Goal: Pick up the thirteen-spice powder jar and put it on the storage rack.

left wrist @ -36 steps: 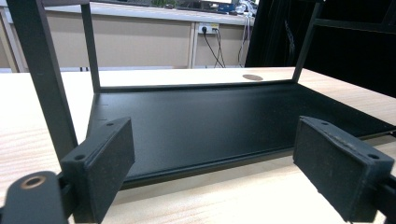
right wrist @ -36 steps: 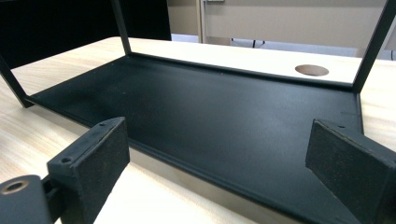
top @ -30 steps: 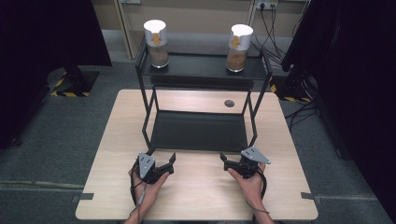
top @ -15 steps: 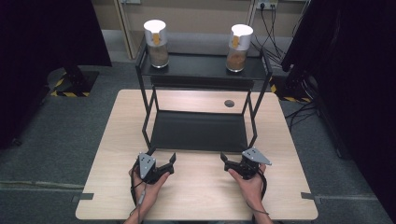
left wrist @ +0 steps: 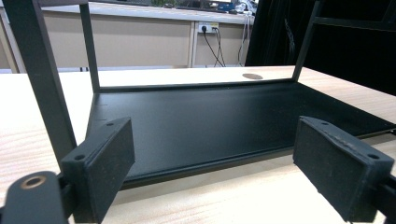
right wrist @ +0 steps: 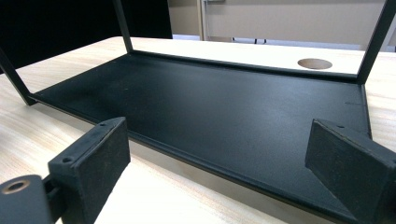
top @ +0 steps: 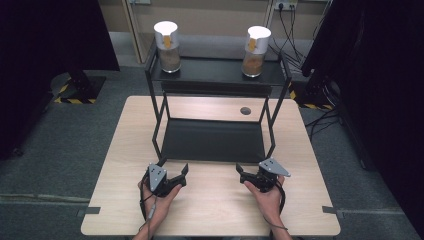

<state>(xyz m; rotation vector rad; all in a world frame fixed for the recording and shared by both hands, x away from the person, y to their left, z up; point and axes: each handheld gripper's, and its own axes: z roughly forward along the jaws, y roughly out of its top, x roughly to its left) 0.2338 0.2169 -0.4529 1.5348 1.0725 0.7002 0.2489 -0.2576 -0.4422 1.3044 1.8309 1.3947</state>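
Black fingers of the left gripper (top: 174, 170) and right gripper (top: 248, 172) stand apart before the rack (top: 212, 140) on the tabletop (top: 215, 210).

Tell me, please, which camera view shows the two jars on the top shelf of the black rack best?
The high view: both the left jar and the right jar stand whole on the rack's top shelf, white tops lit. The left gripper view and right gripper view look low, along the bottom shelf, beneath the jars.
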